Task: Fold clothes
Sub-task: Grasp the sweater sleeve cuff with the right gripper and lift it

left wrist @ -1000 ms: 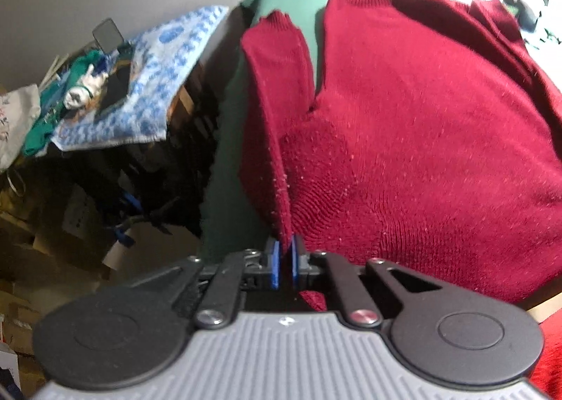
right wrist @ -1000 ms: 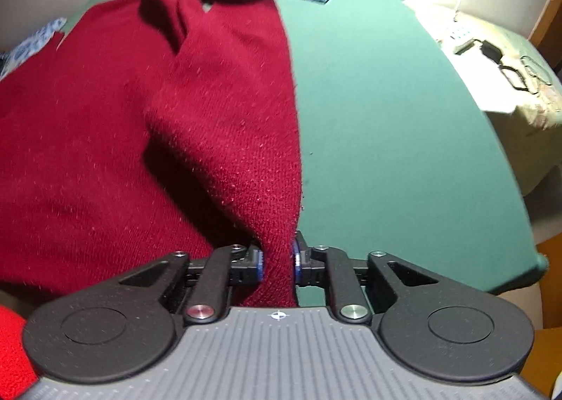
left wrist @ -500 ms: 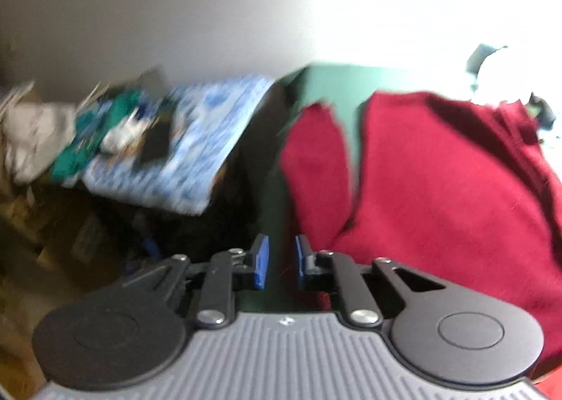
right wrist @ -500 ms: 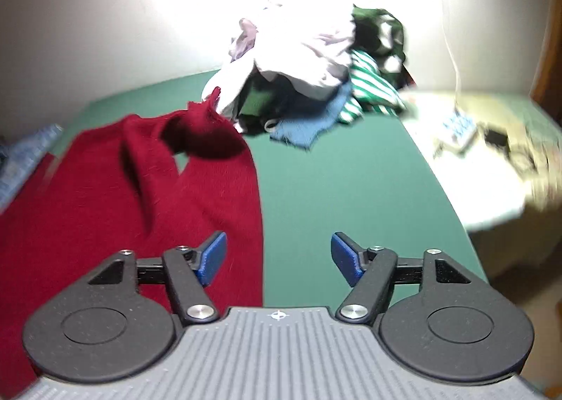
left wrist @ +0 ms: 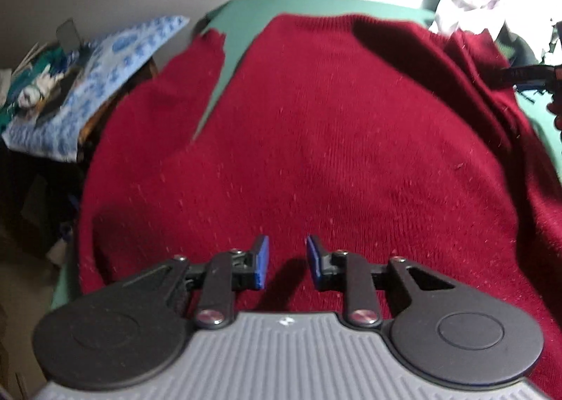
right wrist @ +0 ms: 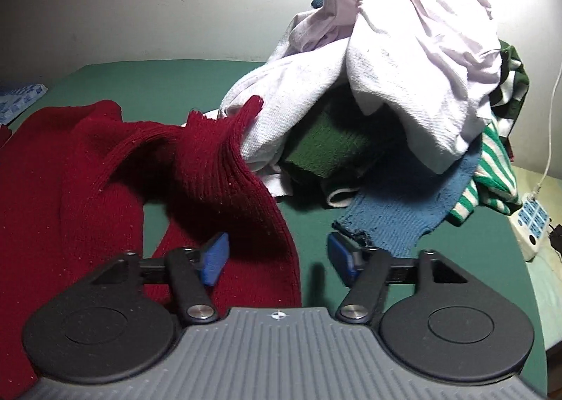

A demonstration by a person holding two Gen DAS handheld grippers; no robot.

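A dark red knitted sweater lies spread on the green table, one sleeve stretched along the table's left edge. My left gripper hovers over the sweater's near part. Its jaws are opening and nothing is between the blue pads. In the right wrist view the other sleeve lies humped, its cuff resting against the clothes pile. My right gripper sits low over that sleeve. Its jaws are closing, the pads stand wide apart, and the sleeve's edge lies between them untouched.
A pile of clothes in white, green and stripes fills the back of the table, with a blue knit trailing toward my right finger. A white power strip lies at the right. Left of the table is a blue patterned cloth on clutter.
Both grippers have let go of the red sweater. The left one moved over the sweater's body. The right one moved forward to the sleeve near the clothes pile.
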